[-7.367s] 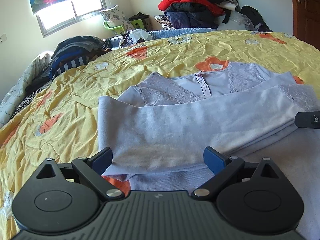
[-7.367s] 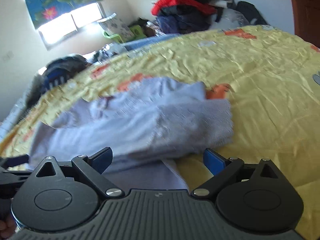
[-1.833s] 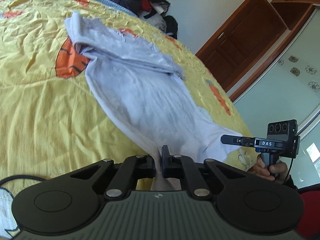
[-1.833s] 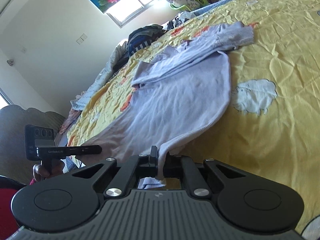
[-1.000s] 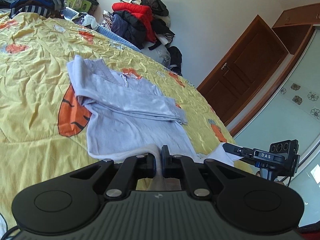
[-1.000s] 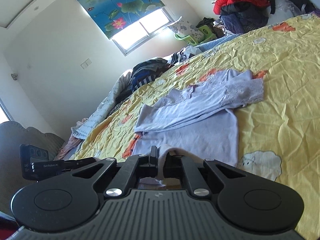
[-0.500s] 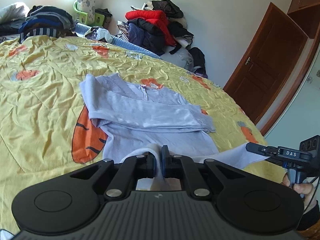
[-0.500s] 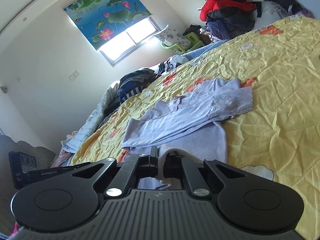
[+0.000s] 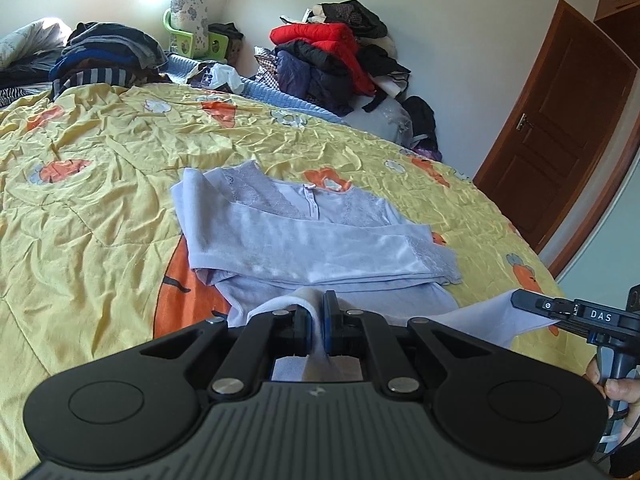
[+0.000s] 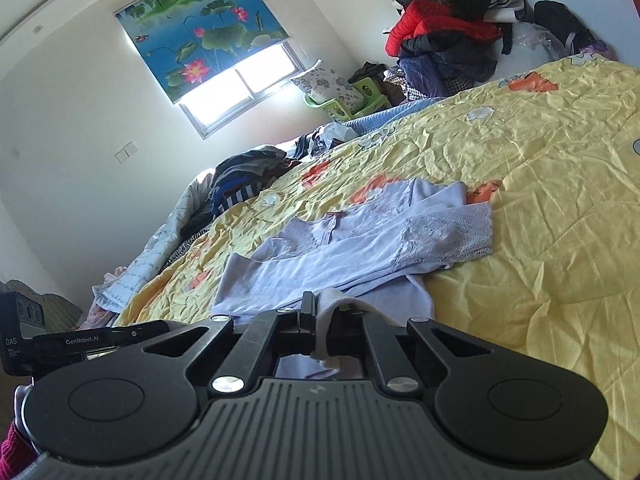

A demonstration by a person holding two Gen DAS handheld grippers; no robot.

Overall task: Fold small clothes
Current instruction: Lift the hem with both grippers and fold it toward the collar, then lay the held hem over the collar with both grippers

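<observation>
Pale lilac top [image 9: 320, 248] with lace panels, on a yellow bedspread [image 9: 100, 200] printed with orange carrots and white flowers (much creased). Black tongs [image 9: 316, 322] with blue pads. Blue lotus-patterned blind [image 10: 200, 28]. Red jacket [image 9: 320, 40].

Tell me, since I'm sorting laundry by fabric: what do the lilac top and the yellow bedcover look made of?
Pale lilac long-sleeved top: apparently soft, matte knit with openwork lace panels at shoulders and cuffs. Yellow carrot-print bedcover: probably thin woven cotton, finely creased, quilt seams showing.
</observation>
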